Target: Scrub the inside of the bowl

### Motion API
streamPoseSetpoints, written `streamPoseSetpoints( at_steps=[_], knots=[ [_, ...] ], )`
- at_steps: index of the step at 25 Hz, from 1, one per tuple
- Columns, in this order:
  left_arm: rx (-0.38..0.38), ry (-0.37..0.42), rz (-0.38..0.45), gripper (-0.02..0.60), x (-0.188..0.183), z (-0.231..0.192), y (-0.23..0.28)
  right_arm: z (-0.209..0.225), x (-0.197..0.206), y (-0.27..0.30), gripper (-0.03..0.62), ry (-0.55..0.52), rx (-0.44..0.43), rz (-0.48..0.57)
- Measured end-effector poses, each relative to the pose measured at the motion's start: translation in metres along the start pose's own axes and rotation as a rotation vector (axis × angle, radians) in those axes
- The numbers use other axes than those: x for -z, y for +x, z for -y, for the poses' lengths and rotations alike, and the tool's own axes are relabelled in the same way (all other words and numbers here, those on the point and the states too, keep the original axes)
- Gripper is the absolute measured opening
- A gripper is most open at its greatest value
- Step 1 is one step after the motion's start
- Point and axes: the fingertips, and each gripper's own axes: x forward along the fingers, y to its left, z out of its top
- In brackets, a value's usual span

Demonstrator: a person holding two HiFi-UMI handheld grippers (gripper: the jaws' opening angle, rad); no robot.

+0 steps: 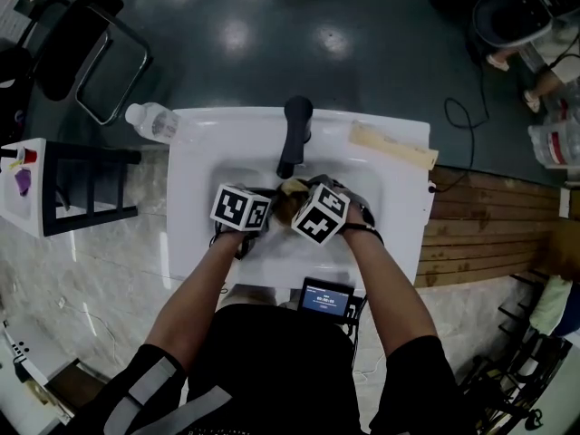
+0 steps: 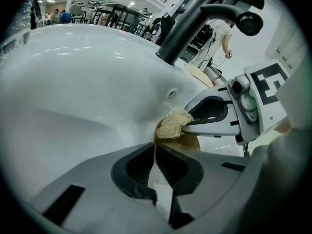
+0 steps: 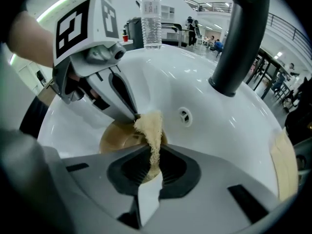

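The brown bowl [image 3: 116,136] sits in the white sink [image 1: 381,152], just in front of the base of the black faucet [image 1: 294,134]. The left claw [image 2: 156,162] is clamped on the bowl's thin rim on the side away from the faucet. The right claw [image 3: 150,167] is closed on a pale, fibrous scrubber [image 3: 150,128]. The scrubber's free end lies at the rim, touching or nearly touching the left claw's tip. Whether it already presses on the inner wall cannot be told.

To scrub well, the scrubber likely needs to go lower, off the rim and onto the inner wall and bottom, on the side nearer the faucet. That keeps it clear of the other claw. Firm circular strokes should cover the whole inside. The left grip has to resist them, since a thin rim could slip or let the bowl tip. The fibres look soft, so the right claw should press with the tuft's side, not its tip.
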Motion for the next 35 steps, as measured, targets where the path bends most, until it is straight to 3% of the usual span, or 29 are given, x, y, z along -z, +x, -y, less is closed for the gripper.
streamPoseSetpoints(
  at_steps=[6, 12, 18, 24, 30, 35],
  knots=[
    [-0.006, -0.015, -0.009, 0.017, 0.003, -0.001, -0.001, -0.009, -0.015, 0.006, 0.043, 0.06, 0.018, -0.001],
    [0.01, -0.081, 0.0, 0.017, 0.003, -0.004, -0.002, -0.027, -0.016, 0.009, 0.043, 0.06, -0.039, 0.005],
    [0.023, -0.141, 0.004, 0.014, 0.003, -0.006, -0.002, -0.06, -0.017, 0.012, 0.043, -0.069, -0.147, 0.029],
    [0.028, -0.163, 0.008, 0.012, 0.001, -0.008, -0.002, -0.068, -0.02, 0.014, 0.043, -0.162, -0.165, 0.08],
    [0.019, -0.119, 0.004, 0.012, -0.001, -0.006, -0.001, -0.085, -0.01, 0.007, 0.043, -0.257, -0.284, 0.092],
    [0.014, -0.09, -0.013, 0.012, 0.0, -0.006, 0.0, -0.088, -0.007, -0.002, 0.043, -0.292, -0.285, 0.084]
  ],
)
